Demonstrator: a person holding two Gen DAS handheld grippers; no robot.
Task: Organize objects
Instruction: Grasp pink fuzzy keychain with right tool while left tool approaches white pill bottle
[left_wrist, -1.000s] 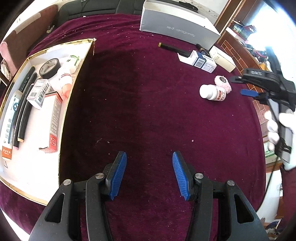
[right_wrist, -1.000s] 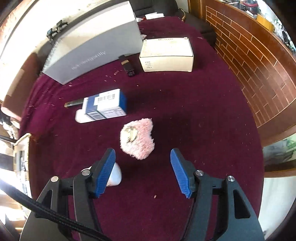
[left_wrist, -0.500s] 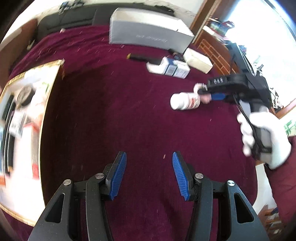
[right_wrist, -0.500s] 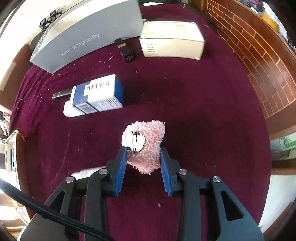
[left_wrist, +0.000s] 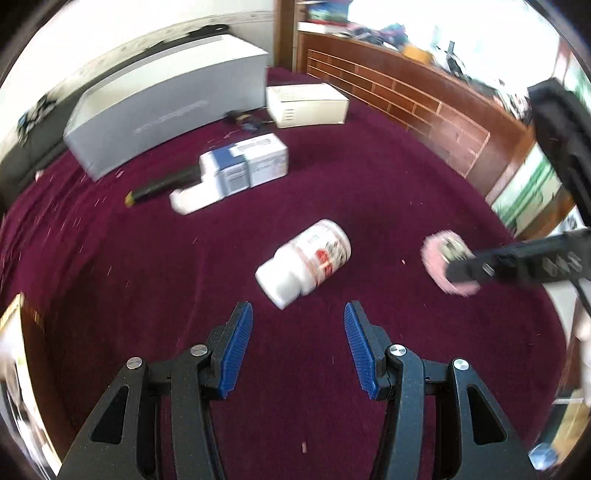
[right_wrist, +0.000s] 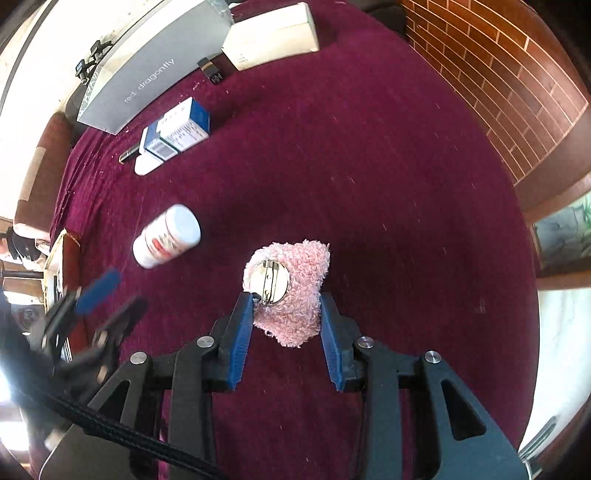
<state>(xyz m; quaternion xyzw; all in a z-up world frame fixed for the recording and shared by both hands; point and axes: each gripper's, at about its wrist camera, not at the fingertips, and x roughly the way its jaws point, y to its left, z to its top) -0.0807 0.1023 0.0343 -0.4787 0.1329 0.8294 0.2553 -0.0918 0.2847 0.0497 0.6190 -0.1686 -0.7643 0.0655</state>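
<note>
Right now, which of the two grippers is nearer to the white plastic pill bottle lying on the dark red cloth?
Left. The left gripper hangs open just short of the white plastic pill bottle, its fingers aimed at it. The right gripper is off to the side, clamped on the fluffy pink brooch.

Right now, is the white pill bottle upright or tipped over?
Tipped over. The white pill bottle lies on its side on the maroon cloth, cap end toward the open left gripper, label facing up.

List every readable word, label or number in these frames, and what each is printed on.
"red dragonfly": side of the long grey box.
Blue-and-white carton: barcode and print too small to read.
White pill bottle: red label blurred, unreadable.
Cream box: lines of print unreadable.
</note>
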